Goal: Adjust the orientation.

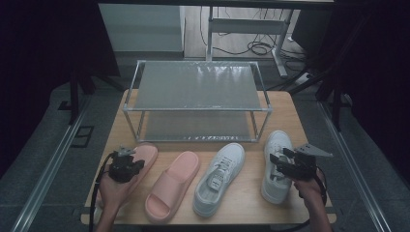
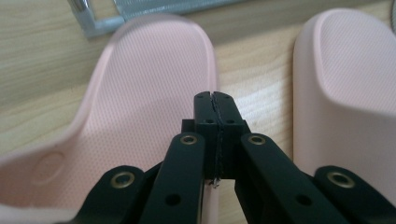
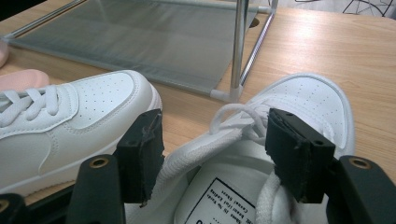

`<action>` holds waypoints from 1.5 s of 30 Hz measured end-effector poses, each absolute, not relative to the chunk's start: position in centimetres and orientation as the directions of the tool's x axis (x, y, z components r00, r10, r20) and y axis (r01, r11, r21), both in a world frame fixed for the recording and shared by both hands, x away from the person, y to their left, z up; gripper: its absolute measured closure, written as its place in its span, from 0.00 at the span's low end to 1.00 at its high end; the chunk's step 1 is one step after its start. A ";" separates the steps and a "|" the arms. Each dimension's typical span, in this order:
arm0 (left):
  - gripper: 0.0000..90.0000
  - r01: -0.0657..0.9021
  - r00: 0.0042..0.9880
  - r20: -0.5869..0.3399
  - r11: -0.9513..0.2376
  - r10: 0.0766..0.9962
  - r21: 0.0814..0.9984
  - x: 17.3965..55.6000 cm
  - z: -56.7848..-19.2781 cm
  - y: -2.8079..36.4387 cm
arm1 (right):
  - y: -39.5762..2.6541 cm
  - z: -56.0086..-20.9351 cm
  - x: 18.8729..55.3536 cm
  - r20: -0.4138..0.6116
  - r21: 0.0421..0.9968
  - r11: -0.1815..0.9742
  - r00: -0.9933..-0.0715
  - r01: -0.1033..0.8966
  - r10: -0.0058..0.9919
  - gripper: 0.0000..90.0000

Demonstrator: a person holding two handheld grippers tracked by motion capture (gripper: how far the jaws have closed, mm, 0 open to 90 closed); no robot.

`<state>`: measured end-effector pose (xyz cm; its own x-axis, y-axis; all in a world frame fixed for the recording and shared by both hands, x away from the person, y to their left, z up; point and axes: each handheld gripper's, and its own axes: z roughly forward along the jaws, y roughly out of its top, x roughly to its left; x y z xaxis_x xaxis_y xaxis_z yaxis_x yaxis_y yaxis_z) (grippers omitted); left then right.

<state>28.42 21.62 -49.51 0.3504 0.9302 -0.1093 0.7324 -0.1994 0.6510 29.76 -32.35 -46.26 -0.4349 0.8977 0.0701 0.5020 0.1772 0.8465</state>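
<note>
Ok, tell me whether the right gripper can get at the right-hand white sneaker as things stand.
Probably yes: the right gripper hangs right over the white sneaker, jaws open on either side of its tongue and laces, with nothing in between.

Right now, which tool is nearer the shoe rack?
Right. The right tool is over the right sneaker near the rack; the left tool sits farther back, above the left slipper.

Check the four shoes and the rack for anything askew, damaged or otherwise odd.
Nothing stands out. Two pink slides and two white sneakers lie side by side, toes toward the rack, which stands square with bare shelves. The slides and the left sneaker lean slightly right, which looks harmless.
</note>
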 end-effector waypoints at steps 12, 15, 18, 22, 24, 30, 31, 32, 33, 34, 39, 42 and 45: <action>1.00 0.729 0.351 -0.097 -0.206 0.931 0.653 26.8 -49.5 22.0 | -32.2 -46.2 29.7 0.069 0.847 0.180 -0.438 0.501 0.896 0.42; 1.00 0.727 0.351 -0.095 -0.207 0.932 0.655 26.3 -49.4 22.2 | -32.2 -46.2 29.6 0.068 0.847 0.180 -0.439 0.500 0.896 0.42; 1.00 0.722 0.350 -0.098 -0.202 0.931 0.662 26.0 -49.4 22.5 | -32.2 -46.2 29.6 0.069 0.847 0.179 -0.439 0.500 0.896 0.42; 1.00 0.694 0.342 -0.106 -0.174 0.934 0.699 25.2 -48.8 23.3 | -32.2 -46.2 29.6 0.069 0.847 0.179 -0.439 0.500 0.896 0.42; 1.00 0.679 0.335 -0.124 -0.148 0.934 0.719 24.3 -48.3 24.3 | -32.2 -46.1 29.5 0.069 0.847 0.179 -0.439 0.500 0.896 0.42; 1.00 0.634 0.312 -0.156 -0.083 0.937 0.769 20.5 -47.4 26.4 | -32.4 -46.1 29.5 0.074 0.849 0.172 -0.436 0.499 0.897 0.42; 1.00 0.614 0.320 -0.183 -0.056 0.930 0.787 19.6 -47.3 26.7 | -32.3 -46.1 29.5 0.072 0.848 0.175 -0.437 0.500 0.897 0.42; 1.00 0.614 0.320 -0.183 -0.056 0.930 0.787 19.6 -47.3 26.7 | -32.3 -46.1 29.5 0.072 0.848 0.175 -0.437 0.500 0.897 0.42; 1.00 0.611 0.320 -0.183 -0.055 0.930 0.790 19.4 -47.3 26.7 | -32.3 -46.1 29.5 0.072 0.848 0.176 -0.437 0.501 0.896 0.42; 1.00 0.612 0.321 -0.179 -0.059 0.930 0.789 19.2 -47.3 26.7 | -32.2 -46.2 29.5 0.073 0.847 0.175 -0.437 0.501 0.897 0.42; 1.00 0.641 0.319 -0.171 -0.080 0.932 0.763 18.3 -48.0 26.8 | -32.2 -46.3 29.5 0.078 0.849 0.172 -0.440 0.499 0.894 0.42; 1.00 0.659 0.308 -0.172 -0.079 0.936 0.748 17.8 -48.6 27.1 | -32.3 -46.3 29.5 0.080 0.848 0.171 -0.439 0.502 0.895 0.42; 1.00 0.671 0.299 -0.177 -0.075 0.938 0.737 17.4 -49.2 27.4 | -32.3 -46.3 29.5 0.079 0.849 0.171 -0.439 0.500 0.895 0.42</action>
<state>17.39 27.39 -49.19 0.2990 0.9377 -0.1768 0.6713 -0.0750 0.7374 29.47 -32.31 -46.28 -0.4391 0.8950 0.0788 0.4998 0.1705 0.8492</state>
